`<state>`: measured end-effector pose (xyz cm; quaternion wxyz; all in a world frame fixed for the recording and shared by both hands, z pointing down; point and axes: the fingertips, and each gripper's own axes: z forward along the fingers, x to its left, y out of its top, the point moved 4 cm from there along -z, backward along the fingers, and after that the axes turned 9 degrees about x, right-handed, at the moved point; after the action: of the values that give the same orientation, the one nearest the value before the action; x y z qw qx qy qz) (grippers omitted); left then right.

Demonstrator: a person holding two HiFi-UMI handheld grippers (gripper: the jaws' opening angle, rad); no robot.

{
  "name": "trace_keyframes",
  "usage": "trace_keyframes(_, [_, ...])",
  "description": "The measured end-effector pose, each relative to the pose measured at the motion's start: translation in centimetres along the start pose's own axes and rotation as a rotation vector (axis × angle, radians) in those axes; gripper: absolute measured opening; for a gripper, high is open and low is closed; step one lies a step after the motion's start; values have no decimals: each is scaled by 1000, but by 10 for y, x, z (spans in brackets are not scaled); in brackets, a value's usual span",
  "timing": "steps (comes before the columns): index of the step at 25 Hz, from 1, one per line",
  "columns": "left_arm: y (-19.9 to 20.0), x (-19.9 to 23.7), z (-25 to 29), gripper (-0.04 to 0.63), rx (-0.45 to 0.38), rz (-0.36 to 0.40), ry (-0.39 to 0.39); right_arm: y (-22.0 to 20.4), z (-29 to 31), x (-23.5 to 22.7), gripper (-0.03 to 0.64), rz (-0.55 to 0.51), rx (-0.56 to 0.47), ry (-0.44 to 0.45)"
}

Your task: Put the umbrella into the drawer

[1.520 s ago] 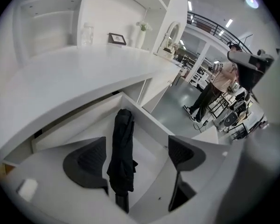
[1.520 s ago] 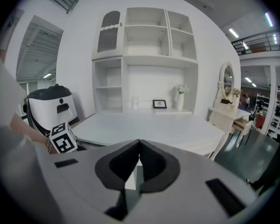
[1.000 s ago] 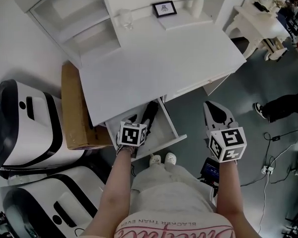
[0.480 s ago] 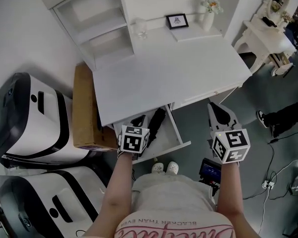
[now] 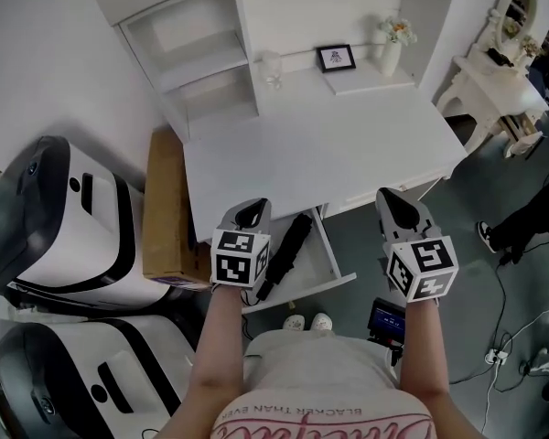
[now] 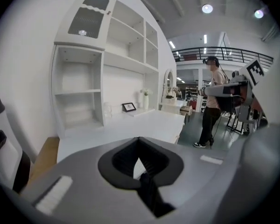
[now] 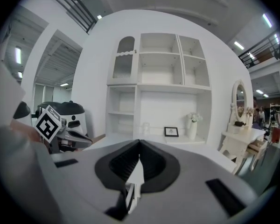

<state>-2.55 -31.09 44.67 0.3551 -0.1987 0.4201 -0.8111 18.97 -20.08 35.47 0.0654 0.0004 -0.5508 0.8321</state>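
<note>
Black folded umbrella (image 5: 284, 256) lies in open white drawer (image 5: 332, 262) under white surface (image 5: 329, 144), seems fully inside, so task prob done. L claw (image 5: 250, 213) & R claw (image 5: 391, 201) both pinched closed, empty.

A slim black folded fabric umbrella (image 5: 286, 250) lies flat and slantwise inside a shallow white drawer (image 5: 307, 268). The drawer stands pulled out from under the front edge of the white desk (image 5: 320, 144). The umbrella's far end points toward the desk, and its near end reaches the drawer's front panel.
</note>
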Motion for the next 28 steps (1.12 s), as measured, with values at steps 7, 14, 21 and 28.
trace_keyframes(7, [44, 14, -31, 9, -136, 22, 24, 31, -2, 1, 8, -32, -62, -11])
trace_keyframes(14, [88, 24, -74, 9, -288, 66, 78, 66, -5, 18, 8, -111, -111, 11])
trace_keyframes(21, [116, 33, -121, 9, -421, 104, 141, 104, -18, 45, 8, -177, -222, 59])
trace_keyframes(28, [137, 31, -169, 9, -550, 179, 203, 119, -28, 59, 8, -195, -297, 63])
